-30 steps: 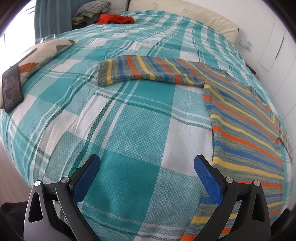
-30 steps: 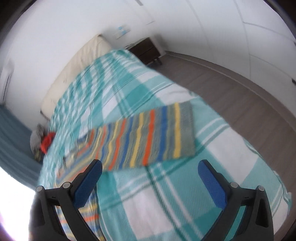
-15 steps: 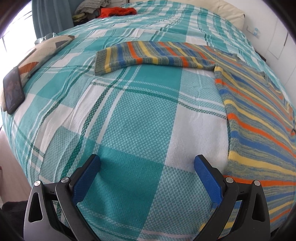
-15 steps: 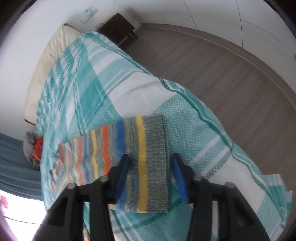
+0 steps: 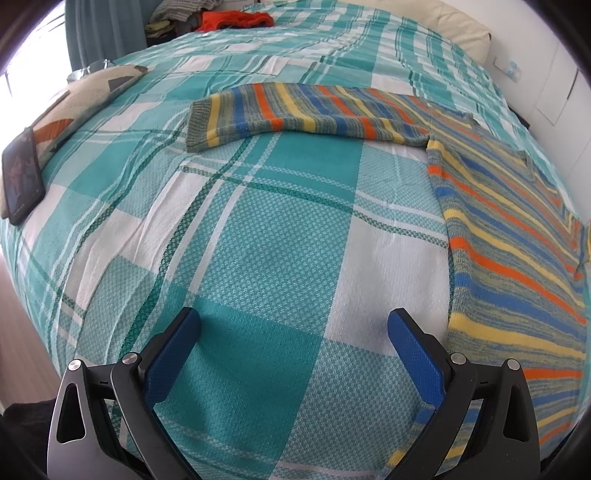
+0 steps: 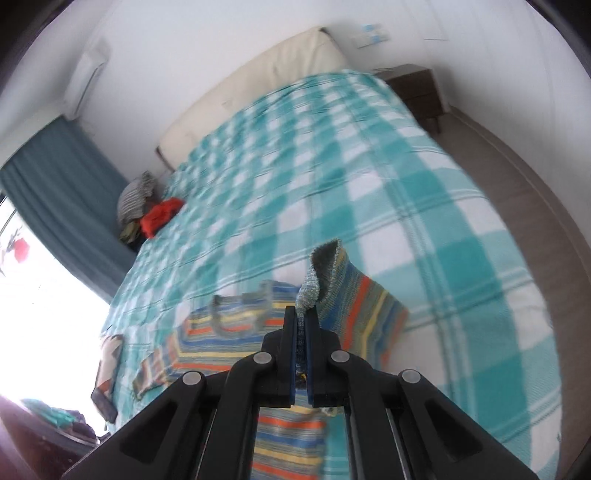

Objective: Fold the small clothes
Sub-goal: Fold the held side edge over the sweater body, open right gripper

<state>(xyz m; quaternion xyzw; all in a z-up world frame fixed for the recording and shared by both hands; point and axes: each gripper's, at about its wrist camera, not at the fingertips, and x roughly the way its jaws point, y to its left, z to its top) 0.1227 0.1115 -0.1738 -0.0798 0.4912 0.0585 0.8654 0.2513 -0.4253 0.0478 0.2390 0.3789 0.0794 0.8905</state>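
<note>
A small striped knit sweater [image 5: 517, 258] in orange, yellow, blue and grey lies flat on the bed, its one sleeve [image 5: 295, 114] stretched out to the left. My left gripper [image 5: 293, 332] is open and empty, low over the bedspread left of the sweater's body. My right gripper [image 6: 303, 321] is shut on the grey cuff [image 6: 321, 273] of the other sleeve [image 6: 354, 314] and holds it lifted above the sweater's body [image 6: 229, 332].
The bed has a teal and white plaid cover [image 5: 258, 258]. A phone [image 5: 22, 177] and a patterned cushion [image 5: 85, 99] lie at the left edge. Red and grey clothes [image 5: 236, 18] are piled at the far corner. A nightstand [image 6: 417, 92] stands beside the bed.
My right gripper closed on the sleeve cuff and lifted it up and over toward the sweater's body. My left gripper moved a little closer over the bedspread, still open.
</note>
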